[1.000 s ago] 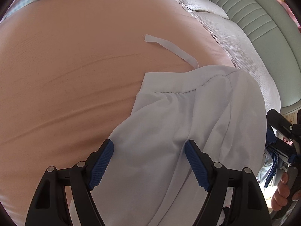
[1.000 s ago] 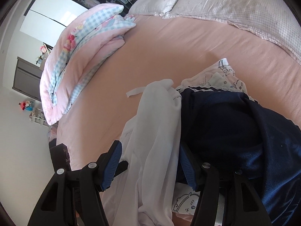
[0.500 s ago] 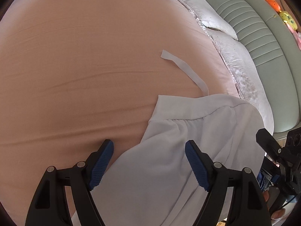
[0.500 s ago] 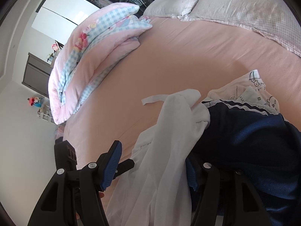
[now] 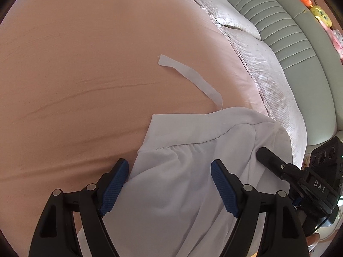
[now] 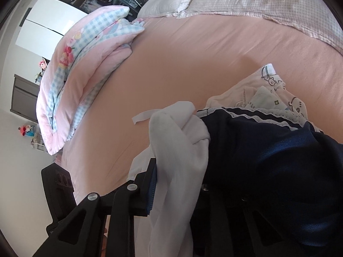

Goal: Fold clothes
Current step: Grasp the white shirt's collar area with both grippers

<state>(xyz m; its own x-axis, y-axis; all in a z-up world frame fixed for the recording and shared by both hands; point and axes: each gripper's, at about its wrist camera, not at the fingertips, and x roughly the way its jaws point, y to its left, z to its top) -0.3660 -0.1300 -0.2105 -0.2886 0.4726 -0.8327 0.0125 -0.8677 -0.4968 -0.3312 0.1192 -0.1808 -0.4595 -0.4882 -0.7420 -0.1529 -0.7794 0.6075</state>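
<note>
Left wrist view: your left gripper hangs with fingers spread wide over the white garment lying on the pink bed, its strap trailing ahead. Right wrist view: your right gripper has its fingers clenched on that garment's bunched edge, just beside a navy garment.

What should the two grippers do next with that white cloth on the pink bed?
Probably close the left gripper on the thin white garment: its blue-padded jaws stand open astride the fabric, while the right gripper already pinches the bunched other side beside the navy garment.
</note>
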